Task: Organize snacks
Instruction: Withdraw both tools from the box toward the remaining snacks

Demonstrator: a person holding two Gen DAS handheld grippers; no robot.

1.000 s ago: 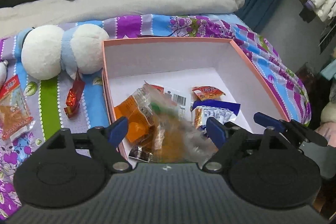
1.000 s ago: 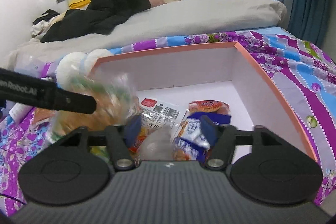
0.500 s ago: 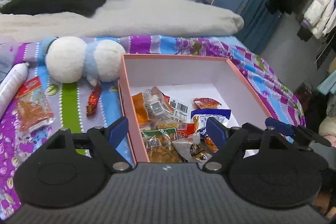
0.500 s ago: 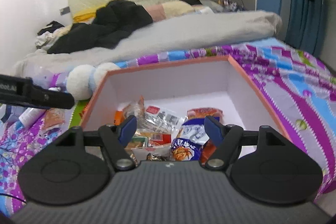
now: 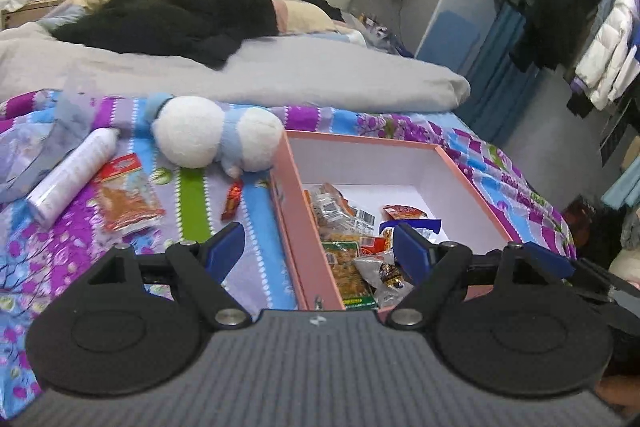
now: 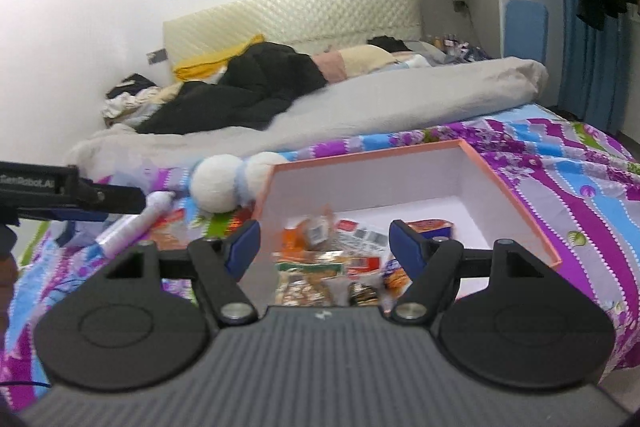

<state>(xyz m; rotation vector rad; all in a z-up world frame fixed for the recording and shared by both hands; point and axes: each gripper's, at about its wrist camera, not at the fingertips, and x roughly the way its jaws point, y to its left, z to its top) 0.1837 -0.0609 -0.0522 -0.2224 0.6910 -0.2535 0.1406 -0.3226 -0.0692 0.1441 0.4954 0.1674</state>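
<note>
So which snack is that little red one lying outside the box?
Start at the pink box on the patterned bedspread. Beside its left wall, below the white plush toy, lies a small red wrapper, narrower and redder than the clear orange packet further left.

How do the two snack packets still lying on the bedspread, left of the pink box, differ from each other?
The orange snack packet is large, flat and partly clear, with a red header; the small red packet is narrow and opaque. The orange snack packet lies beside the white bottle, the small red packet nearer the pink box. Both remain outside it.
</note>
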